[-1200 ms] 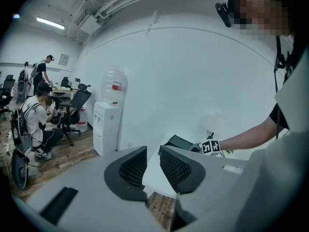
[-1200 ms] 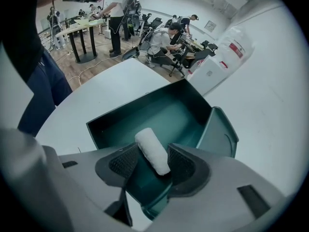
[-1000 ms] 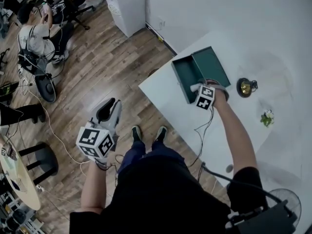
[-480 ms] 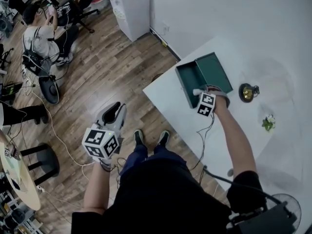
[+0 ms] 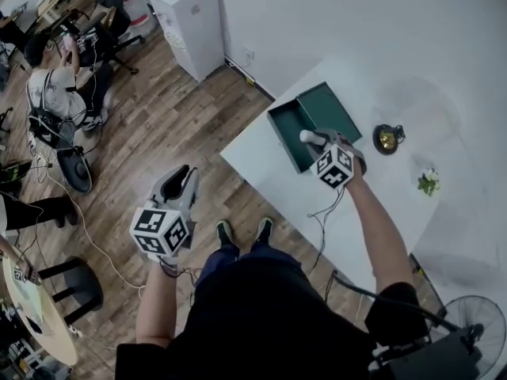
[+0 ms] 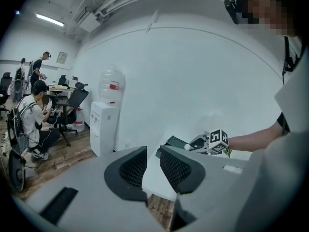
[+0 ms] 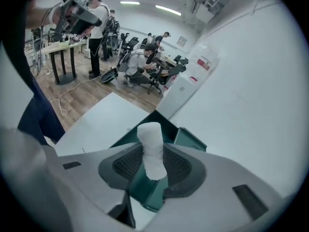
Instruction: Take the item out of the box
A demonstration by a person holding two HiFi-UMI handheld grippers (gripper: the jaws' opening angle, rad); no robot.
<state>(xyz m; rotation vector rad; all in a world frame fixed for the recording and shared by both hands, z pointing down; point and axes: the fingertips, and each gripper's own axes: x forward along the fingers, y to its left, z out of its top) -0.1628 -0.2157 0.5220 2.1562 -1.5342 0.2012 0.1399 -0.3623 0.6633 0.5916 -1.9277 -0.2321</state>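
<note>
A dark green box point(image 5: 295, 131) lies open on the white table point(image 5: 257, 161), its lid point(image 5: 329, 108) beside it. My right gripper point(image 5: 313, 138) hangs above the box, shut on a white cylindrical item point(image 5: 306, 137); its jaws have just been closing with that item between them. In the right gripper view the item point(image 7: 151, 148) stands upright between the pads point(image 7: 126, 164), above the box point(image 7: 188, 140). My left gripper point(image 5: 181, 176) is held out over the wooden floor, away from the table. Its jaws stand slightly apart around nothing point(image 6: 153, 166).
A black and gold object point(image 5: 386, 138) and a small green sprig point(image 5: 428, 182) sit on the table right of the box. A water dispenser point(image 5: 192, 20) stands by the wall. People sit at desks point(image 5: 55, 85) far left. A fan point(image 5: 474, 323) is at the bottom right.
My right gripper has risen out of the box with the white item between its jaws. The left gripper has stayed over the floor.
</note>
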